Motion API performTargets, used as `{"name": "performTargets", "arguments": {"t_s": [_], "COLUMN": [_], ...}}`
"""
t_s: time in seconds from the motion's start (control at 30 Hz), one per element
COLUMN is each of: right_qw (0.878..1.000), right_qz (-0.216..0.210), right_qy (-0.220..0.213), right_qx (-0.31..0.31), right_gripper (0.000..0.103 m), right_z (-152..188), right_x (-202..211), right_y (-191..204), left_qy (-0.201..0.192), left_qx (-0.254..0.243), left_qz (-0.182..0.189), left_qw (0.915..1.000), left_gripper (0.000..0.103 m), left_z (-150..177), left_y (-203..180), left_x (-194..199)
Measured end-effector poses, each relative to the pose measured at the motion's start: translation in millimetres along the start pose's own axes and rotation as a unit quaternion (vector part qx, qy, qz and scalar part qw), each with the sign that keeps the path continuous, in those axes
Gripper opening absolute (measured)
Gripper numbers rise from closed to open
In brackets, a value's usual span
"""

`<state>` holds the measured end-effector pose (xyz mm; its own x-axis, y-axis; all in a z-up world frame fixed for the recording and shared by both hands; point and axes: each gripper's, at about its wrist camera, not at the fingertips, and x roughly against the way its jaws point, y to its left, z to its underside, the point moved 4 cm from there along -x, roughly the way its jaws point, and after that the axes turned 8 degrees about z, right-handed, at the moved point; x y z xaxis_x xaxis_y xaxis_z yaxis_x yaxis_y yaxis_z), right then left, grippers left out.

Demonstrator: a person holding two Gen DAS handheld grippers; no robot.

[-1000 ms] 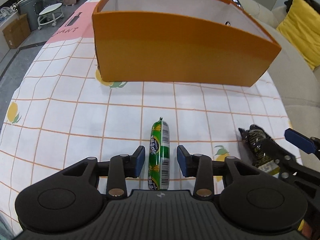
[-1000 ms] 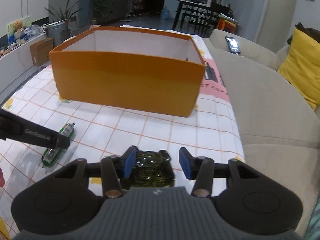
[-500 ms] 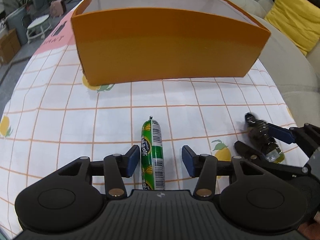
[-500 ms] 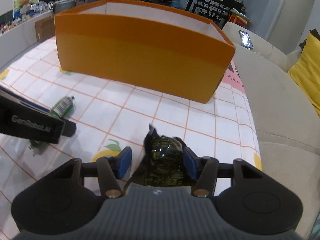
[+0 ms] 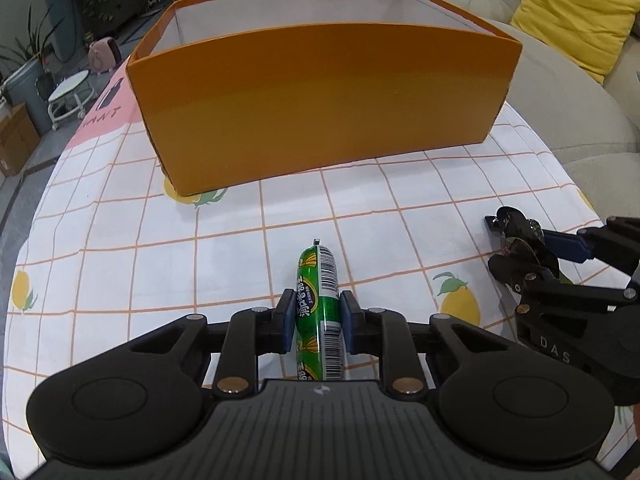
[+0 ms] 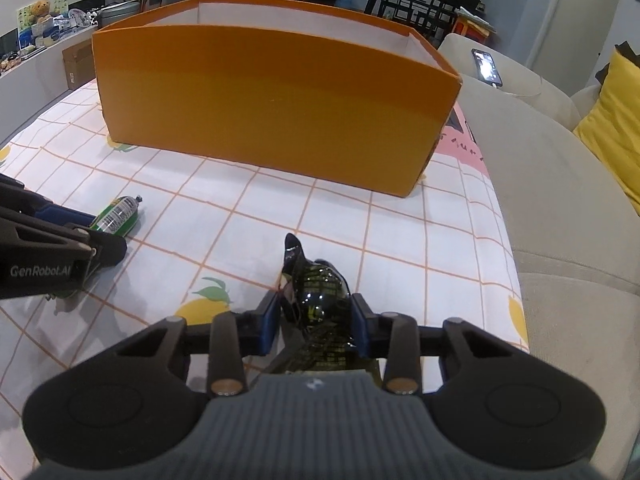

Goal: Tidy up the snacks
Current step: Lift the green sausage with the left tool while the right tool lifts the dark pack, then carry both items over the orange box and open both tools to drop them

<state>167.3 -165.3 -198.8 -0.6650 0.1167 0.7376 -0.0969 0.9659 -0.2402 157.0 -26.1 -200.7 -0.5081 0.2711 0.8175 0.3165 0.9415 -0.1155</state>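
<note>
Blue pads [image 5: 345,320] of my left gripper [image 5: 314,322] press both sides of the green sausage stick [image 5: 319,300], so those jaws are clamped on it; its clipped tip points toward the orange box [image 5: 320,92], and it lies lengthwise on the worktop [image 5: 140,224], well short of the box's near wall. My right gripper [image 6: 314,322] has its jaws closing around the dark foil snack packet [image 6: 320,296], which sits between the pads with both of them against its crinkled sides; its twisted end sticks up toward the box. From that side the sausage stick [image 6: 118,216] shows left of the packet, held in my left gripper [image 6: 80,232]. From the left view the packet [image 5: 520,248] lies off to the right, also on the near side of the box. Checked cloth with lemon prints covers the worktop. Beyond the box's right end a beige sofa [image 6: 552,184] carries a phone [image 6: 486,66] and a yellow cushion [image 5: 576,16].
</note>
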Motion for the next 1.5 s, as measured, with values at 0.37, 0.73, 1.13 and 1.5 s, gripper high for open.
{"name": "performTargets", "arguments": {"t_s": [0.37, 0.73, 1.13, 1.5], "right_qw": [1.000, 0.999, 0.993, 0.993], "right_qz": [-0.013, -0.019, -0.061, -0.093], "right_qy": [-0.003, -0.037, -0.093, -0.070], "right_qx": [-0.013, -0.031, -0.036, -0.020], "right_gripper": [0.034, 0.034, 0.034, 0.034], "right_z": [-4.8, -27.6, -98.9, -194.3], "right_x": [20.5, 75.8, 112.7, 62.6], "right_y": [-7.6, -22.3, -47.5, -72.8], "left_qy": [-0.010, -0.043, -0.090, -0.071], "left_qx": [0.035, 0.047, 0.032, 0.043], "left_qz": [0.021, 0.024, 0.066, 0.136], "left_qw": [0.9991, 0.9977, 0.9933, 0.9873], "left_gripper": [0.025, 0.025, 0.025, 0.025], "left_z": [-9.3, -31.0, -105.8, -193.0], "left_y": [-3.0, -6.5, -1.6, 3.8], "left_x": [27.4, 80.0, 121.5, 86.5]}}
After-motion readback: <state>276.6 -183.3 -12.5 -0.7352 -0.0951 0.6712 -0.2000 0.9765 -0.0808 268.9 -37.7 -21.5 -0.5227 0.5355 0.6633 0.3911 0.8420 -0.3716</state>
